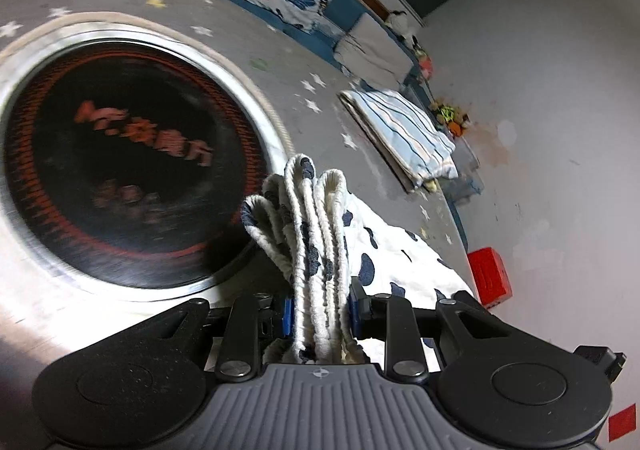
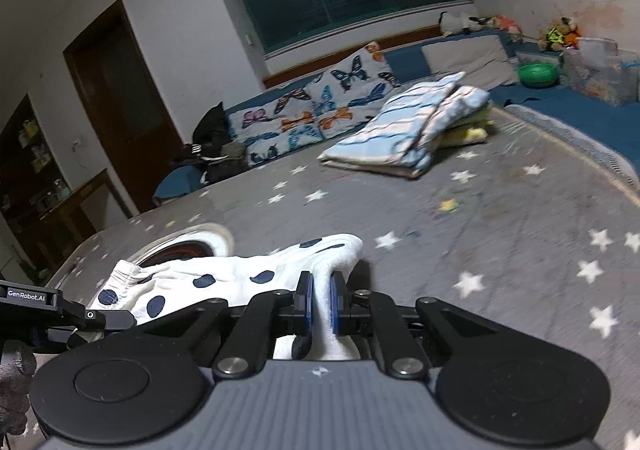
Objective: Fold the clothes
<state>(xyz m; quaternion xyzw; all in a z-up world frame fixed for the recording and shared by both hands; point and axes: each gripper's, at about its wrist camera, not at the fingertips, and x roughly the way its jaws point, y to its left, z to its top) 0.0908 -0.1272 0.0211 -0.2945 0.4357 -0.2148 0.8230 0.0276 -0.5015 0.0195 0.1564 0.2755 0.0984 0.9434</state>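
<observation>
we see the grey star-print mat (image 2: 500, 217) running bare from the round black disc (image 1: 120, 157) out to the folded striped blanket (image 2: 404, 129) well beyond it. the white navy-spotted garment (image 2: 224, 278) hangs just beside the disc's rim, stretched between both grippers. our left gripper (image 1: 320, 314) is clamped on its bunched elastic waistband edge; our right gripper (image 2: 319, 300) is pinched tight on the other end's fabric.
</observation>
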